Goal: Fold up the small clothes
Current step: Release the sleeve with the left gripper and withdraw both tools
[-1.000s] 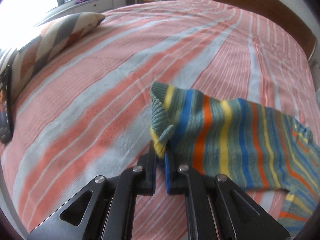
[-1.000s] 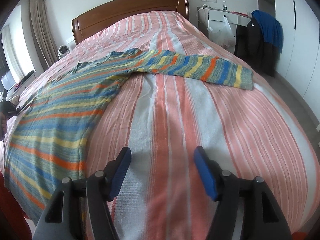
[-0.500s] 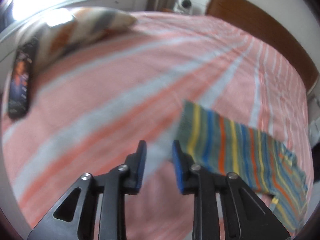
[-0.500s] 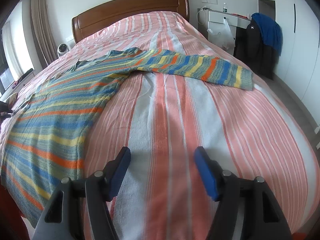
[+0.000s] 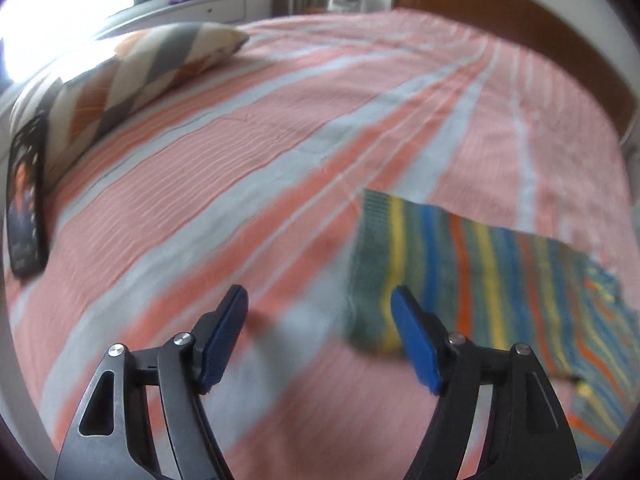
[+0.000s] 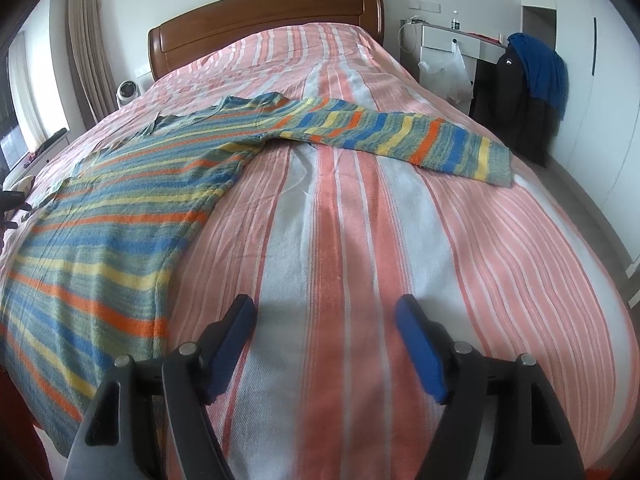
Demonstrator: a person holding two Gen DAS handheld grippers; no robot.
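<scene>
A striped knit sweater in blue, yellow, orange and green lies flat on the bed. In the right wrist view its body fills the left side and one sleeve stretches to the right. In the left wrist view the other sleeve lies flat, its cuff just beyond the right finger. My left gripper is open and empty, just above the bedspread beside the cuff. My right gripper is open and empty over bare bedspread, right of the sweater's hem.
The bed has a pink and grey striped cover and a wooden headboard. A patterned pillow and a dark flat object lie at the left edge. A desk, bag and hung jackets stand right of the bed.
My left gripper let go of the sleeve cuff, opened wide and drew back to the left. The sleeve now lies flat. The right gripper has stayed open and nearly still.
</scene>
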